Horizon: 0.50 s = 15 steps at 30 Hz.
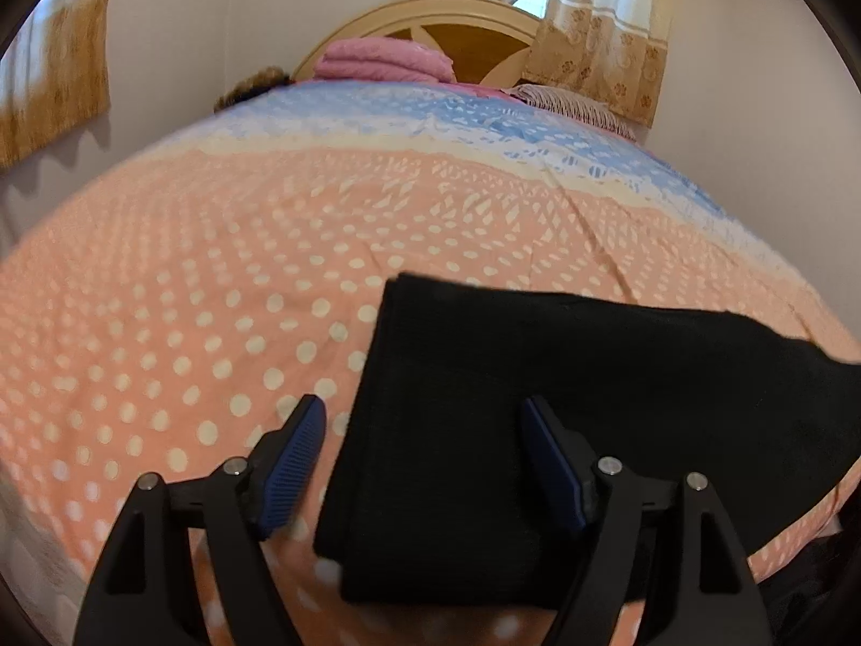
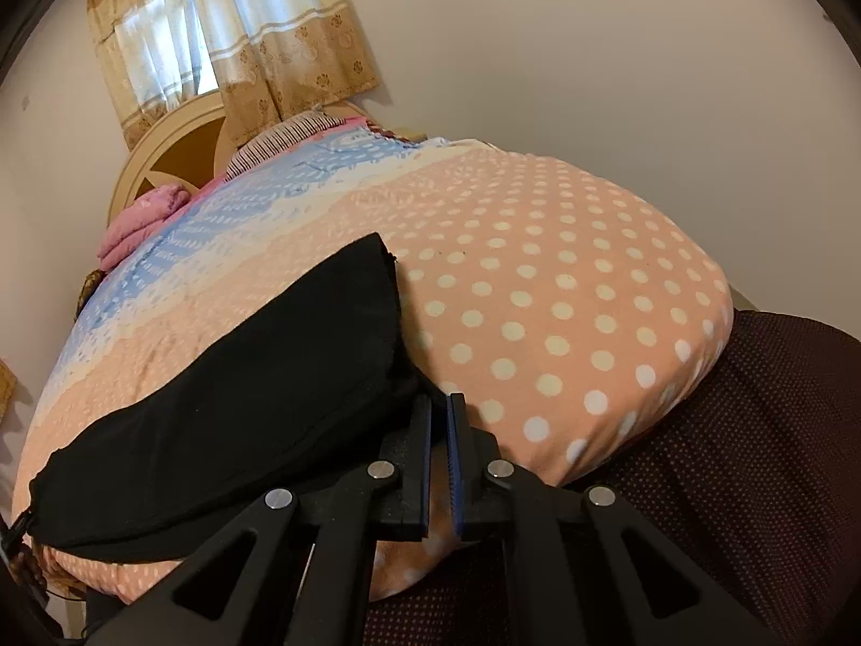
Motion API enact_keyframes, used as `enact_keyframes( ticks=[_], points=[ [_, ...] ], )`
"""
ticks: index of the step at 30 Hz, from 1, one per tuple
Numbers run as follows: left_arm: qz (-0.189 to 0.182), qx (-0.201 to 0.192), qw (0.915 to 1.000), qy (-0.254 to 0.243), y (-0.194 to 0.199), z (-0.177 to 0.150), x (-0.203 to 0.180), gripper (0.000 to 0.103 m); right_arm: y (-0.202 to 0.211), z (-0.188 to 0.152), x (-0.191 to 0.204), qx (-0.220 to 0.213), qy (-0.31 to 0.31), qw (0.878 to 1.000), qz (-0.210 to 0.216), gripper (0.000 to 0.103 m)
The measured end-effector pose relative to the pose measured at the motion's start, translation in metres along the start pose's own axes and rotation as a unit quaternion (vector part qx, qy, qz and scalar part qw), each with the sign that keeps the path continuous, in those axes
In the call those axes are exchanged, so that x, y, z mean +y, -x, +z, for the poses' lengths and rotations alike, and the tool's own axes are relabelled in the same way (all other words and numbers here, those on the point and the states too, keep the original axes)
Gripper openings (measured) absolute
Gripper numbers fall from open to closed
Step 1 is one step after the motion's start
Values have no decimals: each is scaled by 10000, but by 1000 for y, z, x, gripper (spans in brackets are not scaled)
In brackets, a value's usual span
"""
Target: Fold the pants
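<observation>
The black pants (image 1: 538, 387) lie folded flat on the bed near its front edge. My left gripper (image 1: 425, 420) is open, hovering over the pants' left end, its left finger over the bedspread and its right finger over the cloth. In the right wrist view the pants (image 2: 242, 404) stretch from lower left up to the middle. My right gripper (image 2: 440, 404) is nearly shut, a thin gap between the pads, at the pants' near right corner; I see no cloth between the pads.
The bed carries a peach polka-dot and blue bedspread (image 1: 215, 269). Folded pink blankets (image 1: 382, 59) and a striped pillow (image 1: 570, 102) lie by the wooden headboard (image 1: 457, 27). A dark dotted cloth (image 2: 726, 484) hangs at the bed's right corner. Curtains (image 2: 226, 37) cover the window.
</observation>
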State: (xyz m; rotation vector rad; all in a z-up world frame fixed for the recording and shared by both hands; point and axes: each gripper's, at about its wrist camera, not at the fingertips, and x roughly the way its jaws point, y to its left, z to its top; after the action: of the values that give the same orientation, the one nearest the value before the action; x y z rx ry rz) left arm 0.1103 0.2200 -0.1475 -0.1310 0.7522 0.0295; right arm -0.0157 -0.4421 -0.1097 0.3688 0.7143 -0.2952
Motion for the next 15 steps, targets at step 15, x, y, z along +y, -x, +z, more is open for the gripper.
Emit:
enact_keyframes(
  ticks=[15],
  points=[
    [-1658,-85,9513,-2596,64,-16,-213,78,35,1,2,-485,-506,9961,530,41]
  ],
)
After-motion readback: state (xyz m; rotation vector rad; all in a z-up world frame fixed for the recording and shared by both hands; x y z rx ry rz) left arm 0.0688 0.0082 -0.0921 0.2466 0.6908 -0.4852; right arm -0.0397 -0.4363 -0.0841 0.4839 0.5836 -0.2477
